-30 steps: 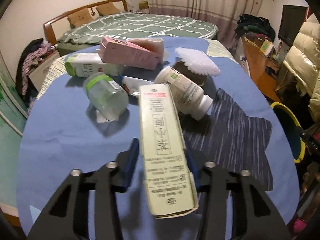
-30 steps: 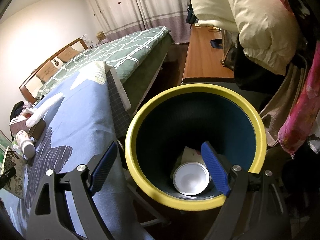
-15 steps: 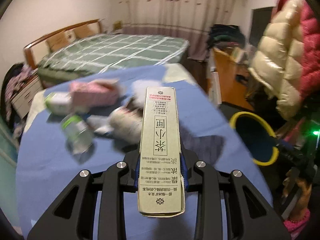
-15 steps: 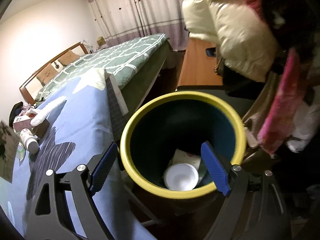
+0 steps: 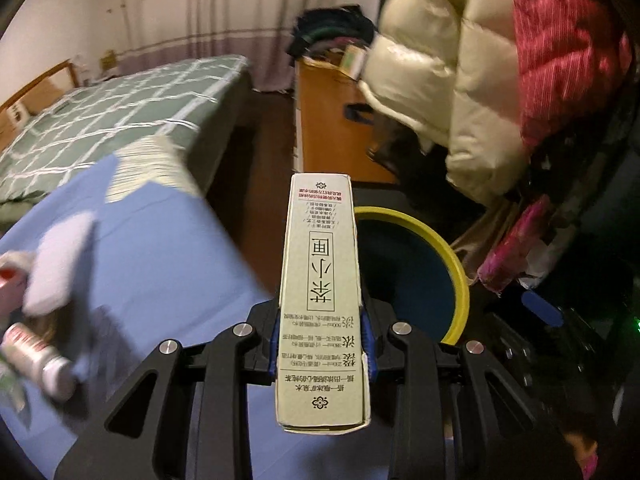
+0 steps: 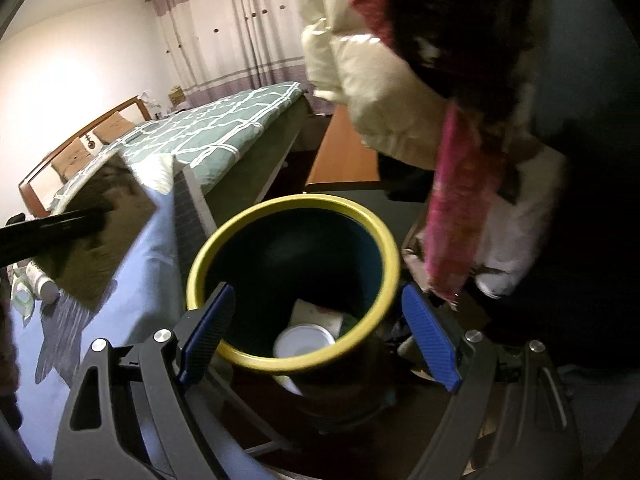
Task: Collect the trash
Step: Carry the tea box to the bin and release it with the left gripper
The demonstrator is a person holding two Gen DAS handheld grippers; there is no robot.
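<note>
Swung off the table, the left gripper [image 5: 322, 350] now clamps one carton [image 5: 320, 300] just short of the single yellow-rimmed bin [image 6: 294, 280]. To drop it cleanly, I'd carry it over the rim before letting go. The right gripper [image 6: 316, 336] grips nothing, jaws wide, straddling the bin's near rim.

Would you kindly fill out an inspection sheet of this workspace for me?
Surface: blue cloth over the table.
Job's things: long tea carton gripped edgewise; yellow-rimmed bin beside the table, a white lid and paper inside.
Clutter: white bottle lying on the cloth, blurred.
Tongs: left tongs shut on the carton; right tongs open, straddling the bin rim.
Cables: nothing seen.
Surroundings: bed, curtains, hanging jackets, wooden desk.
</note>
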